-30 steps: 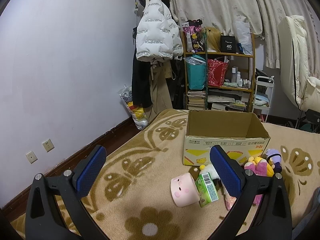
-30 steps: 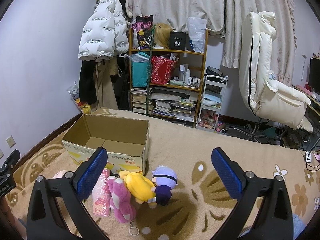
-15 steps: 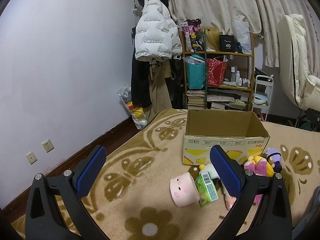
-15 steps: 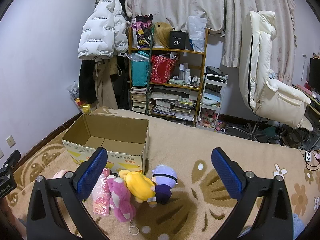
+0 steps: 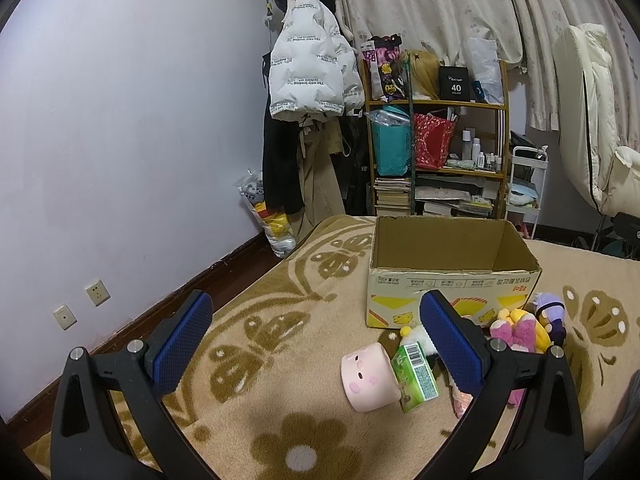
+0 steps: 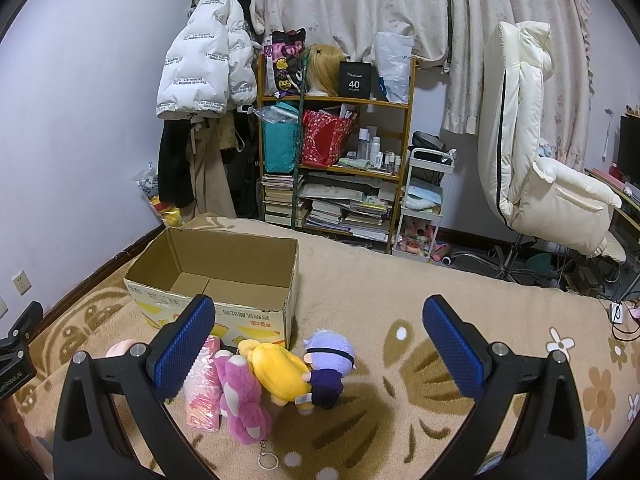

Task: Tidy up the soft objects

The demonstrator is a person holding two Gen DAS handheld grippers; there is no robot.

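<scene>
An open cardboard box [image 5: 452, 298] [image 6: 224, 312] stands empty on the patterned carpet. In front of it lie soft toys: a pink cup-shaped plush [image 5: 370, 378], a green packet [image 5: 414, 376], a magenta plush [image 6: 242, 400], a yellow plush [image 6: 280, 372], a purple-haired doll [image 6: 328, 364] [image 5: 552, 314] and a pink wrapped pack [image 6: 202, 394]. My left gripper [image 5: 316, 344] hovers open above the carpet, left of the pink cup plush. My right gripper [image 6: 318, 354] is open above the yellow plush and the doll, holding nothing.
A wooden shelf [image 6: 336, 160] full of books and bags stands against the back wall beside hanging coats [image 6: 208, 68]. A white reclining chair [image 6: 540, 160] is at the right. A wall with sockets [image 5: 98, 292] runs along the left. Cables [image 6: 618, 316] lie at the far right.
Both views have shifted very slightly; the toys and the box lie where they were. Both grippers stay open.
</scene>
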